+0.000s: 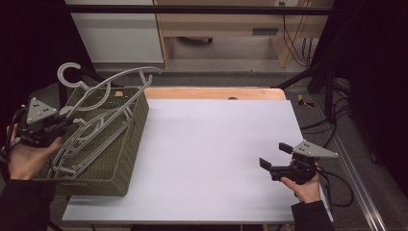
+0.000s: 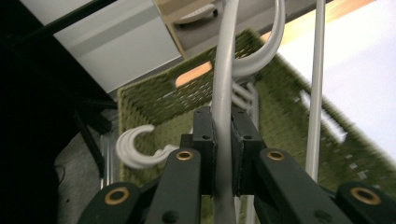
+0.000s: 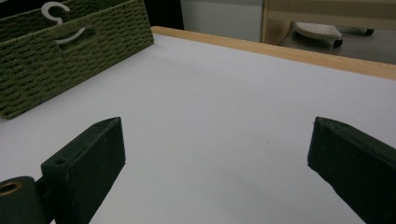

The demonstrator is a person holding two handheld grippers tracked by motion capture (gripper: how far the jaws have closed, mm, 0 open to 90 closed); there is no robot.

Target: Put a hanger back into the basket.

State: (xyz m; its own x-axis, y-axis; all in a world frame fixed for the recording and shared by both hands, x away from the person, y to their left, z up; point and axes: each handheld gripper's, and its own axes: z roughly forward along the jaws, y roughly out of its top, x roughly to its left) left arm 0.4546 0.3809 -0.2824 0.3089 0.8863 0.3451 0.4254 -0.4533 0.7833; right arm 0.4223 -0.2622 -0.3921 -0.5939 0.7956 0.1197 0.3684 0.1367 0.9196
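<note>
Nearest the person's side, at the right of the white table (image 1: 216, 154), the right gripper (image 1: 274, 156) rests low over the bare surface with its jaws spread wide and nothing between them. Over at the left edge, the left gripper (image 1: 65, 124) is clamped tight on the pale grey bar of a hanger (image 2: 224, 93), which rises out of the green woven basket (image 1: 130, 144). Further hangers (image 1: 91, 139) lie piled inside that basket, their hooks poking above its far rim.
</note>
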